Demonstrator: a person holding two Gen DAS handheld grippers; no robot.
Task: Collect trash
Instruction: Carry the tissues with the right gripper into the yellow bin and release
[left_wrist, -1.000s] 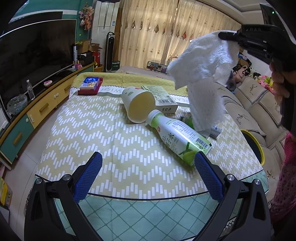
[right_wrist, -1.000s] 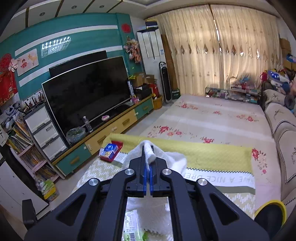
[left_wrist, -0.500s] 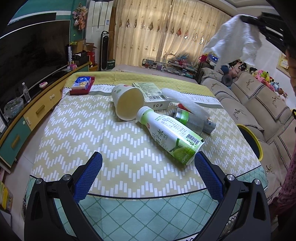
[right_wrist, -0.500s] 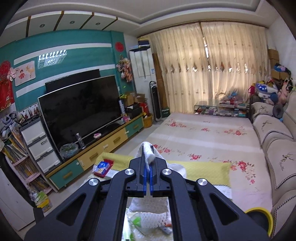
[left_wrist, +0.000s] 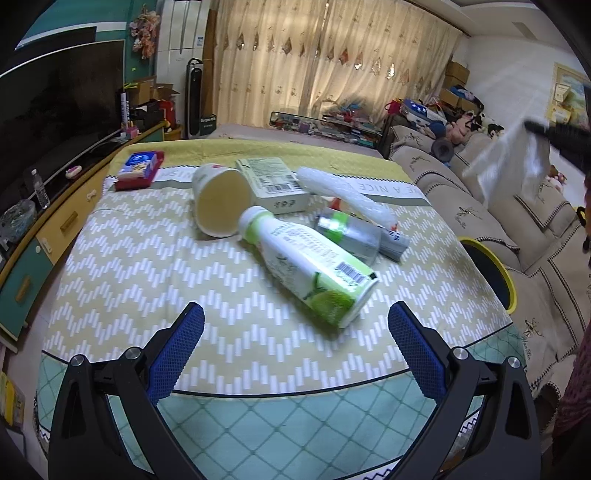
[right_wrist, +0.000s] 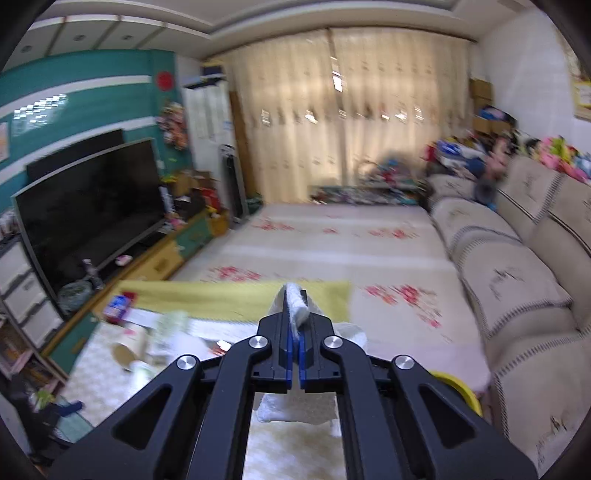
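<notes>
The right gripper (right_wrist: 294, 325) is pinching a white paper towel (right_wrist: 299, 402) tight, holding it at 2 o'clock off the tabletop (left_wrist: 147, 280), above the yellow-rimmed bin (left_wrist: 493, 269). The left gripper (left_wrist: 295, 332) is gaping wide and empty before a green-and-white bottle (left_wrist: 314, 273) lying at centre

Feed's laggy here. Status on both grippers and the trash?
Right gripper shut on white tissue, airborne. Left gripper open, empty, facing green bottle. Yellow-rimmed bin beside table, unobstructed.

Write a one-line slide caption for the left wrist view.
Open left tool faces a toppled green bottle and paper cup on the table.
</notes>
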